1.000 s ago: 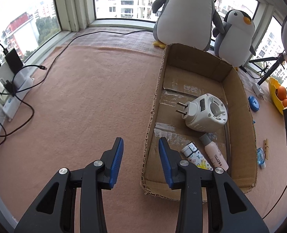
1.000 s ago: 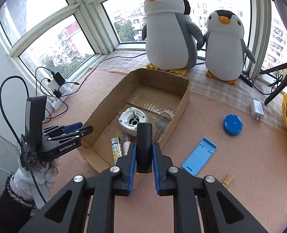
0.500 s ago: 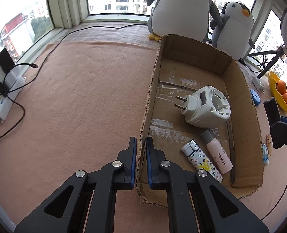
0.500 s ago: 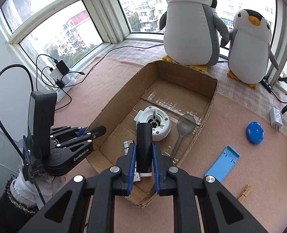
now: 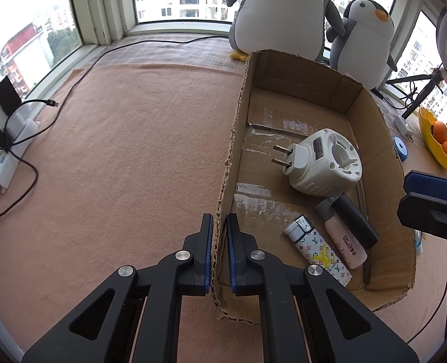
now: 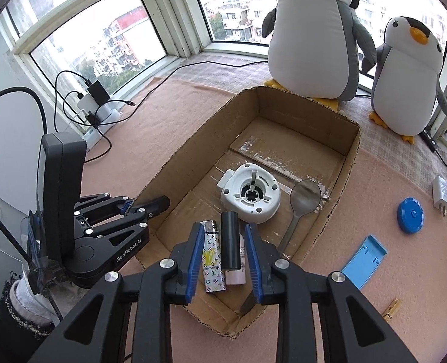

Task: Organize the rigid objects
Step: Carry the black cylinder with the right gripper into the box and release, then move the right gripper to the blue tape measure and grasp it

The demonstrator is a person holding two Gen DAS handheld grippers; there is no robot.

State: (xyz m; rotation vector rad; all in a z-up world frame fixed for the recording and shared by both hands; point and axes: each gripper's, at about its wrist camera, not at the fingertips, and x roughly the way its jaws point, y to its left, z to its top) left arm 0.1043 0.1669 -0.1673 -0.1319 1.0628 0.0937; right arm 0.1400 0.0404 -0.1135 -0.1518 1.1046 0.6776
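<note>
- Left claw [image 5: 219,242]: clamped on the near-left wall of the cardboard box [image 5: 371,115], one pad outside, one inside. Prob. there to pin the box so it won't slide while stuff gets dropped in.
- Right claw [image 6: 222,252]: jaws just been opening, now apart w/ clear gaps either side of the black cylinder [image 6: 230,240]; pads not pressing it. Looks like a release.
- Black cylinder lies inside the box, partly atop the pink bottle [image 6: 237,272], just beside the patterned lighter [image 6: 212,260]. Near end of the box.
- Also in the box: white plug adapter [image 6: 250,195] mid-floor, spoon [image 6: 303,204] along the right wall.
- Not yet boxed, on the pink mat [image 6: 389,187] to the right: blue disc [image 6: 410,213], blue holder [image 6: 364,261], white charger [image 6: 441,192], wooden clothespin [image 6: 391,304].
- Judgement: task partway done; next likely lift the right claw clear, go for a loose item. Risk: cylinder may roll off the bottle.
</note>
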